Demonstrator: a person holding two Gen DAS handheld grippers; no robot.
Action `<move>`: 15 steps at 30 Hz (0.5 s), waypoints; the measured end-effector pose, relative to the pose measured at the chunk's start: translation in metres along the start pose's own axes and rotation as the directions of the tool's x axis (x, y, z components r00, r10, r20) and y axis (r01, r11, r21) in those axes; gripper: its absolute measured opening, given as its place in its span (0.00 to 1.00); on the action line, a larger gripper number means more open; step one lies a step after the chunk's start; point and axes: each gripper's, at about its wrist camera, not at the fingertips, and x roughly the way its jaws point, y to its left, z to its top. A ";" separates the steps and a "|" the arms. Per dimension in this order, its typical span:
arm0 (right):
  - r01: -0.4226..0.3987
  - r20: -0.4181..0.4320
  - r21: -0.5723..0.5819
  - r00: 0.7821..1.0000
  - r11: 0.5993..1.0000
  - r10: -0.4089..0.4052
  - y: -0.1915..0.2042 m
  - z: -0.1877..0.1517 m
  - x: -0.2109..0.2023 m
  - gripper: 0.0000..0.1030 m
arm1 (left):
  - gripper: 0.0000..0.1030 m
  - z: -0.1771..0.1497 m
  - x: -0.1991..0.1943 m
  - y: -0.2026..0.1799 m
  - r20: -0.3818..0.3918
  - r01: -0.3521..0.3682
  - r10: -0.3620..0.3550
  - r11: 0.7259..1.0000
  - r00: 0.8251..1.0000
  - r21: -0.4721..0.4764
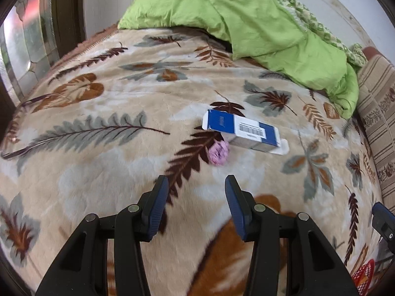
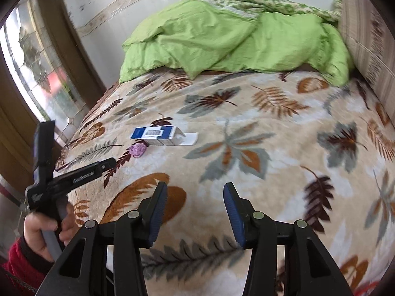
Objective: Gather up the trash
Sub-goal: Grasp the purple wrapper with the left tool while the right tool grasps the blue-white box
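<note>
Bed blanket (image 1: 98, 172) | blue-white carton (image 1: 243, 130) mid-bed, crumpled pink wad (image 1: 218, 153) touching it | both likely light, crushable: pinch carton's long sides | left gripper (image 1: 196, 185), right gripper (image 2: 195, 192) fingers spread, empty

A beige leaf-patterned blanket (image 1: 111, 103) carries a blue-and-white box (image 1: 243, 129), a pink crumpled wad (image 1: 218, 153) and lime-green bedding (image 1: 259, 22).

Both wrist cams are angling down over the leaf-print blanket (image 1: 103, 172), sharing the blue-and-white box (image 1: 243, 130) (image 2: 158, 135); right cam is sitting farther back.
</note>
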 end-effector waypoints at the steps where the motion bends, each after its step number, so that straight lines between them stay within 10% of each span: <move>1: -0.009 -0.006 -0.018 1.000 1.000 0.009 0.003 0.004 0.006 0.49 | 0.45 0.003 0.007 0.001 -0.011 0.017 -0.017 1.000 1.000 -0.001; 9: -0.051 -0.039 -0.107 0.998 0.993 0.047 0.009 0.042 0.051 0.50 | 0.44 0.018 0.052 -0.024 -0.035 0.030 -0.028 0.997 0.999 0.065; 15: -0.132 -0.095 -0.199 0.989 0.971 0.115 0.017 0.066 0.087 0.54 | 0.21 0.021 0.062 -0.018 -0.015 0.005 -0.004 0.998 1.000 0.067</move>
